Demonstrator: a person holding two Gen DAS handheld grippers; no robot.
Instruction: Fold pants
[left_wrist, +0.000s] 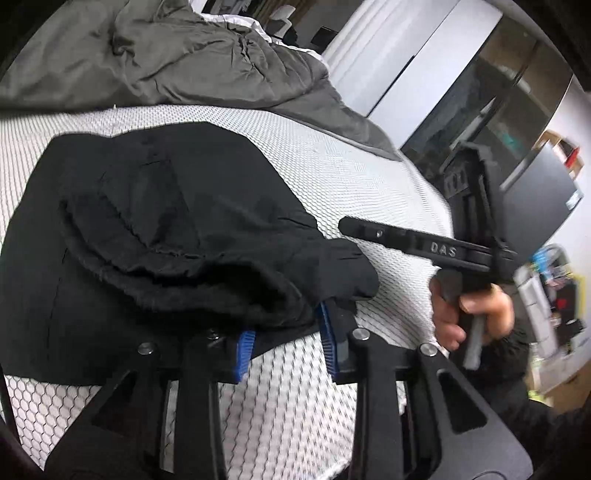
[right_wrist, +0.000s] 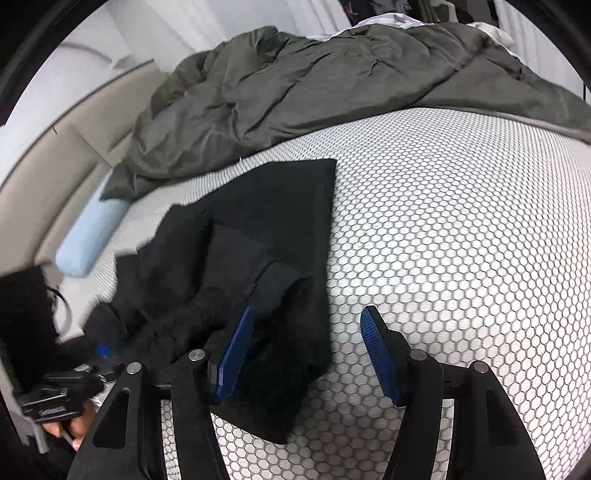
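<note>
The black pants (left_wrist: 147, 236) lie folded over on the white honeycomb mattress (left_wrist: 332, 177). In the left wrist view, my left gripper (left_wrist: 286, 338) is open, its blue pads either side of a bunched edge of the pants that drapes over them. My right gripper (left_wrist: 436, 247) shows at the right of that view, held in a hand above the mattress. In the right wrist view, my right gripper (right_wrist: 306, 339) is open and empty, just right of the pants (right_wrist: 258, 240), its left pad (right_wrist: 236, 354) over the cloth's edge. The left gripper (right_wrist: 55, 398) shows at the lower left.
A rumpled grey duvet (right_wrist: 314, 92) covers the far part of the bed. A light blue roll (right_wrist: 88, 236) lies by the padded bed frame at the left. A dark cabinet (left_wrist: 498, 122) and shelves with clutter (left_wrist: 554, 295) stand beyond the bed's right edge.
</note>
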